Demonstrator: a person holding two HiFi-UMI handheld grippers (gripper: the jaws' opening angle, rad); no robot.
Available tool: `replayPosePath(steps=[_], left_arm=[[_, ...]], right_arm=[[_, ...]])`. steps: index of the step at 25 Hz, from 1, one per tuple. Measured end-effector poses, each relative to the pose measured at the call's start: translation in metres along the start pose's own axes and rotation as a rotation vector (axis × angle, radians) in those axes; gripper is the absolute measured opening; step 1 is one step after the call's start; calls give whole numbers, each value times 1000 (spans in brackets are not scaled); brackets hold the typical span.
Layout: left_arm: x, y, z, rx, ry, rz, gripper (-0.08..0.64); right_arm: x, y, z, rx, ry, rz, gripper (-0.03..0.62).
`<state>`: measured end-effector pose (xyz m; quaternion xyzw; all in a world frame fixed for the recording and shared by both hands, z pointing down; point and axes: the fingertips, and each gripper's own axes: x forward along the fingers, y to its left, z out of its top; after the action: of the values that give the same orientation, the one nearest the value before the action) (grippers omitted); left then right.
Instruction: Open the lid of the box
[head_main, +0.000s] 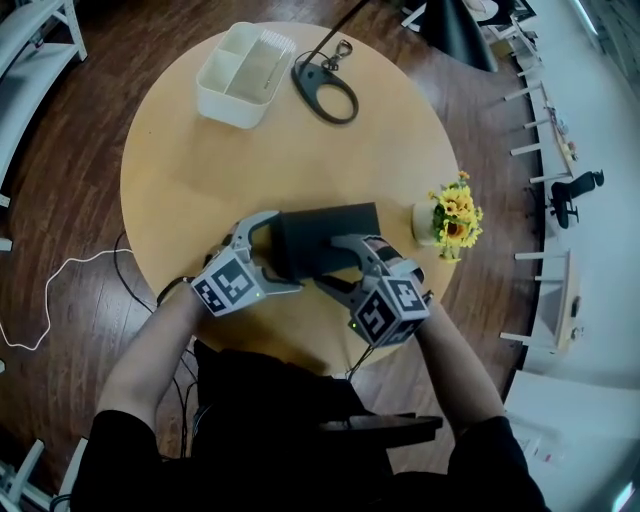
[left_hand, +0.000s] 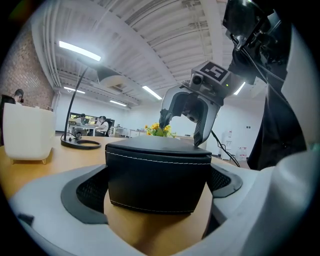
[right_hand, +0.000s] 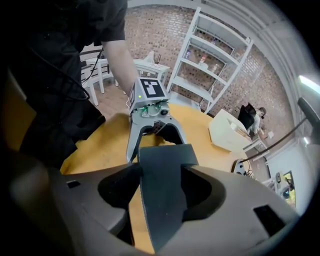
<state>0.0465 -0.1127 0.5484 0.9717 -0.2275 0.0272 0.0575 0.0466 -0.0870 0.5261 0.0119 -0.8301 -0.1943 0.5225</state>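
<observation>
The box (head_main: 325, 240) is sitting shut near the near edge of the table (head_main: 200, 180), a little right of centre, with its lid (left_hand: 160, 147) lying flat on the base. The left gripper (head_main: 280, 250) is straddling the box's left end, and its pads appear to be pressing on the two side walls, so it is bracing the base. The right gripper (left_hand: 180, 132) is reaching over the right end with its fingers spread wide. The lid is lying between them, but they are not pinching it.

The step in hand looks like taking hold of the lid. To do it well, the right fingers should be catching only the lid's rim, above the stitched seam, while the left is holding low on the base and keeping it pressed to the table. Which side is hinged I cannot tell, so the lift should be starting gently, following whichever way the lid gives.

Just beside the box on the right, near the table's right edge, flowers (head_main: 450, 220) are standing, and a wide swing that way could be tipping them. The table's middle is lying bare. A white bin (head_main: 243, 75) and a lamp base (head_main: 325, 95) are resting well apart at the far edge.
</observation>
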Motion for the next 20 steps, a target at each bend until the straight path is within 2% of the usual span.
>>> replayPosePath(steps=[1, 2, 3, 4, 6, 7, 8, 10, 14, 20], left_arm=[[0, -1, 0, 1, 2, -2, 603], [1, -3, -1, 1, 4, -7, 601], [2, -6, -1, 0, 7, -16, 601], [3, -8, -2, -2, 10, -24, 601], [5, -11, -4, -11, 15, -34, 600], [4, -12, -4, -15, 17, -34, 600], [4, -12, -5, -16, 19, -34, 600], [3, -12, -4, -13, 22, -36, 600], [4, -11, -3, -14, 20, -37, 600], [4, -11, -4, -19, 26, -34, 600]], right_arm=[[-6, -12, 5, 21, -39, -69, 254], [-14, -28, 13, 61, -91, -145, 19], [-22, -42, 20, 113, -134, -184, 5], [-26, -48, 24, 159, -148, -165, 25], [-25, -35, 25, 186, -98, -19, 214], [-21, -21, 23, 156, -62, 54, 232], [-17, -7, 20, 109, -30, 101, 232], [-8, 12, 11, 59, 15, 123, 232], [5, 21, 2, 107, 25, 125, 233], [8, 24, 4, 68, 39, 134, 239]])
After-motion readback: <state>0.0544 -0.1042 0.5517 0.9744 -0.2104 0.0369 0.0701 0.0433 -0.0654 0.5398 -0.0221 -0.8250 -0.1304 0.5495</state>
